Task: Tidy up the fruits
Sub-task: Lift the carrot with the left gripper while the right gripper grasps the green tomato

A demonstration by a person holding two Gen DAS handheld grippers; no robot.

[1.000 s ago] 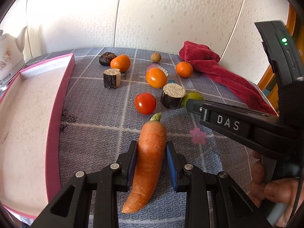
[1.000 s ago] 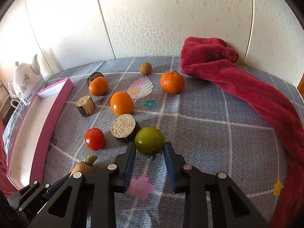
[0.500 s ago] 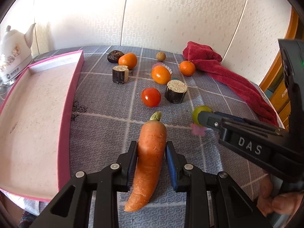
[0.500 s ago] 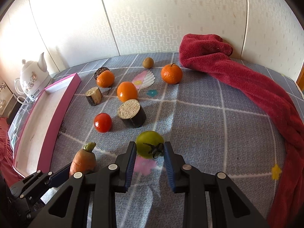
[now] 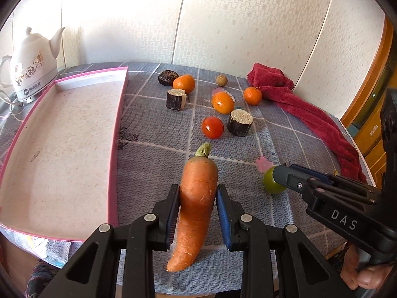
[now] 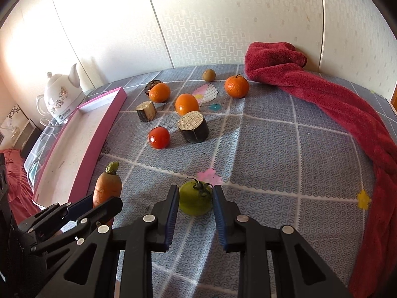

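Carrot gripped, pink tray beside

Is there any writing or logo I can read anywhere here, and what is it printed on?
"DAS": white letters on the black body of the right gripper, seen from the left wrist camera.
Round logo with a line of characters on the base of the white kettle: too small and blurred to read.
Faint print along the far rim of the pink tray: too small to read.
Nothing else carries readable text.
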